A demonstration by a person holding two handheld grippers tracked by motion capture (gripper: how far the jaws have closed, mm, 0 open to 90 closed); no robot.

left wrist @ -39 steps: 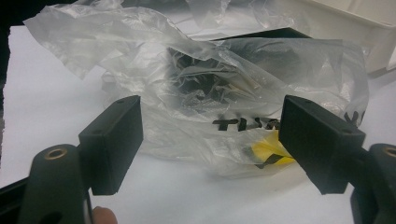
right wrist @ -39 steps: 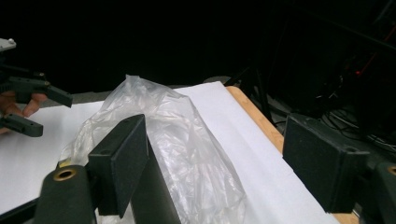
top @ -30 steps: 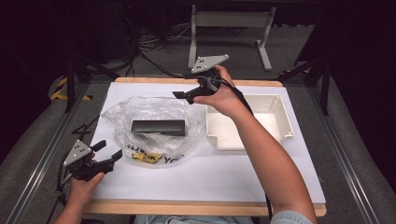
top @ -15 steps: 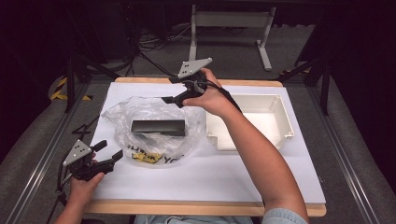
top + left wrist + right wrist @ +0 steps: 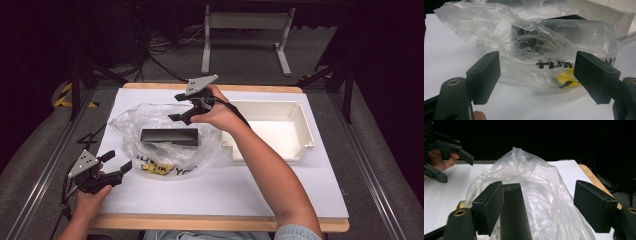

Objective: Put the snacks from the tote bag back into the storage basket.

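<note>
2 containers sit on the white-topped wooden counter (image 5: 280, 195): a shallow white rectangular plastic tray (image 5: 305, 131) at the right, bare inside, and a crumpled clear plastic bag (image 5: 150, 117) with black and yellow print at centre, holding a flat black rectangular box (image 5: 169, 136). The right gripper (image 5: 181, 107) hovers over the bag's far edge, fingers (image 5: 489, 205) spread wide, the box below between them. The left gripper (image 5: 116, 163) waits near the bag's front corner, fingers (image 5: 484, 75) parted, gripping nothing.

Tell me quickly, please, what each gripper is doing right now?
Left gripper: open, holding nothing, facing the clear plastic bag.
Right gripper: open, holding nothing, above the black box.
</note>
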